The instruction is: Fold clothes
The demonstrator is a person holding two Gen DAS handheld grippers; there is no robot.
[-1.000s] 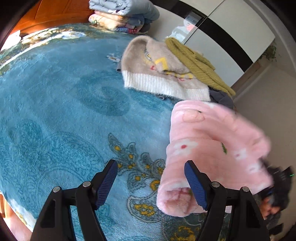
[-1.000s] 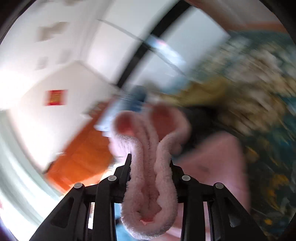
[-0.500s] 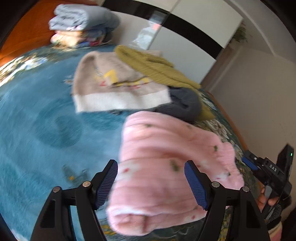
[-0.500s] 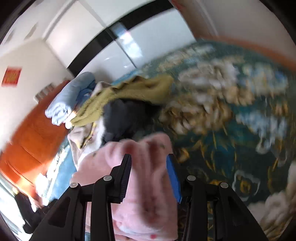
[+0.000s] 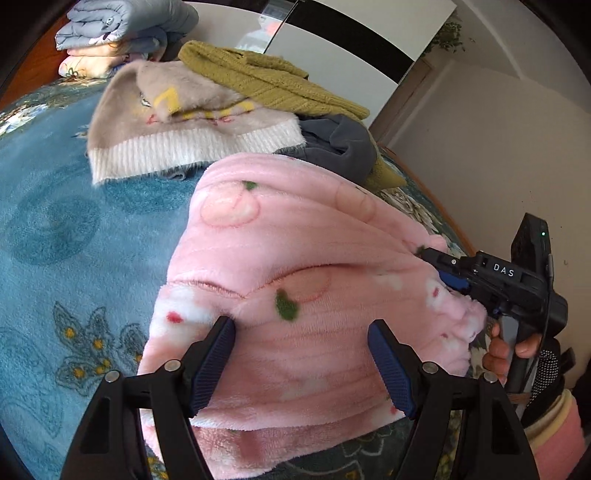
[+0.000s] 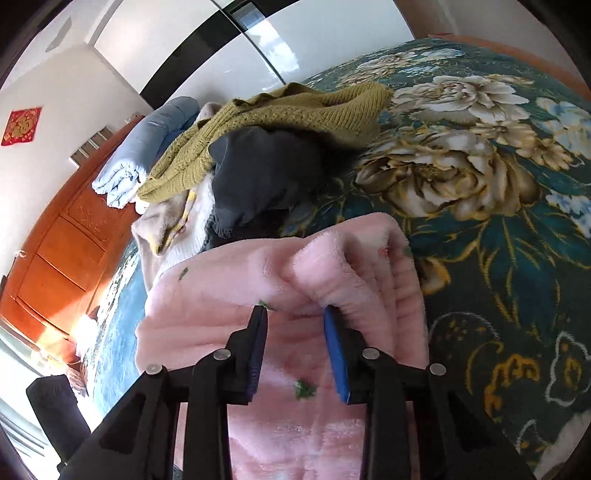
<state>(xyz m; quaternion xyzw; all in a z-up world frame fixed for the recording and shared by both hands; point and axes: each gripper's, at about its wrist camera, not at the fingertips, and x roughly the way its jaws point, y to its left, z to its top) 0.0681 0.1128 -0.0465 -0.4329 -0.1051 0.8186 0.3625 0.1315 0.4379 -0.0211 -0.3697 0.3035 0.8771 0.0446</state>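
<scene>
Lower centre, the left gripper [image 5: 301, 363] gapes wide over the folded pink fleece garment [image 5: 295, 266], apparently pressing it flat (right gripper [image 6: 295, 350] parted, gripping nothing).

A home bedroom: a blue floral plush bedspread [image 5: 55, 240], an orange wooden headboard [image 6: 62, 236], folded grey quilts [image 5: 122, 22] and a glossy white wardrobe [image 6: 207, 48].

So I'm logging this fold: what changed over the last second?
The right hand-held gripper, a second ago clamped on the pink garment, has opened. The garment has come down flat on the blanket, under the open left hand-held gripper. The clothes pile stayed put.
</scene>
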